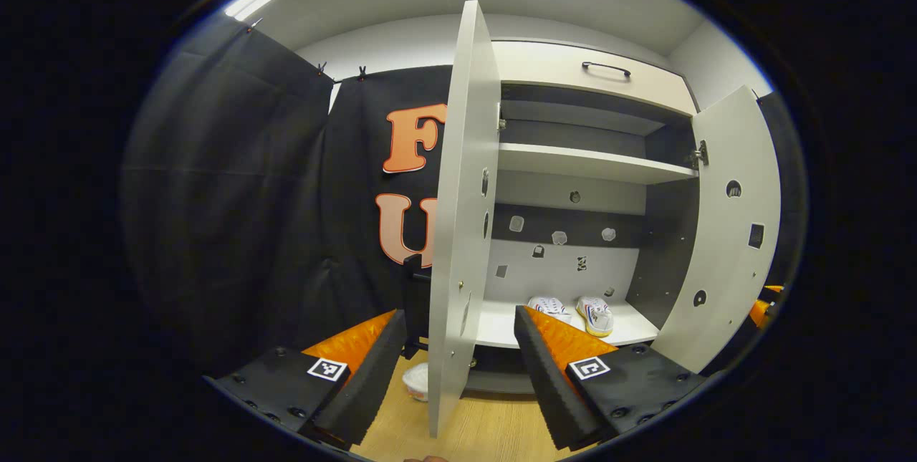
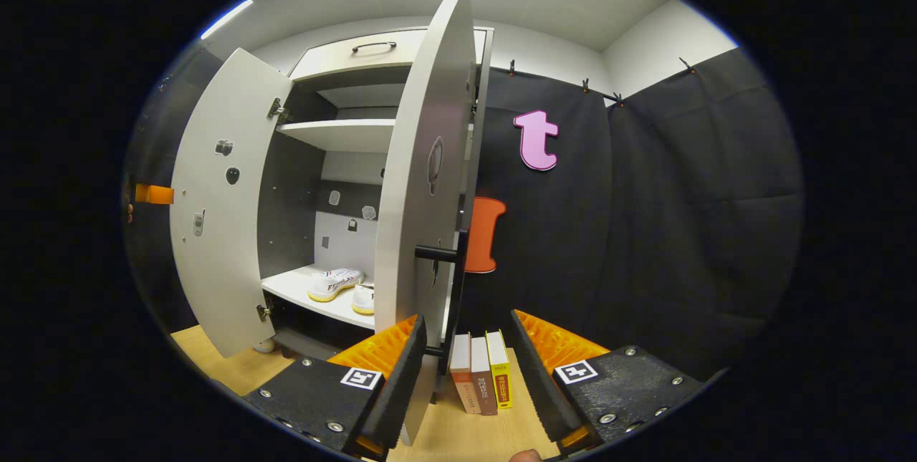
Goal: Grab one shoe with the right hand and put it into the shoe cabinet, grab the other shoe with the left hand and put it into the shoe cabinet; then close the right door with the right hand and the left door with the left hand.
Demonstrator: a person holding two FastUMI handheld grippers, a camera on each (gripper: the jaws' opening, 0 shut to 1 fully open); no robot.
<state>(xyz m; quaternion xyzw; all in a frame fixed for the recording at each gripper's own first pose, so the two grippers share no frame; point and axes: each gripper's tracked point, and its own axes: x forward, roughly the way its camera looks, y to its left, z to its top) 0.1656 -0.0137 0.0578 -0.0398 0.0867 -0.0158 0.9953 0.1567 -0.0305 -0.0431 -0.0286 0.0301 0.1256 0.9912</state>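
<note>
inside the shoe cabinet (image 1: pixel 573 161) both shoes (image 1: pixel 594 315) sit — our fingers spread empty, we next swing the right door (image 2: pixel 423 183) shut.

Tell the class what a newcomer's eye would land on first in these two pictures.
First comes the pale shoe cabinet, both doors swung wide. The left door stands edge-on between the open fingers of the left gripper. Next, two white shoes sit side by side on the bottom shelf, and three books stand on the wooden floor ahead of the right gripper.
</note>
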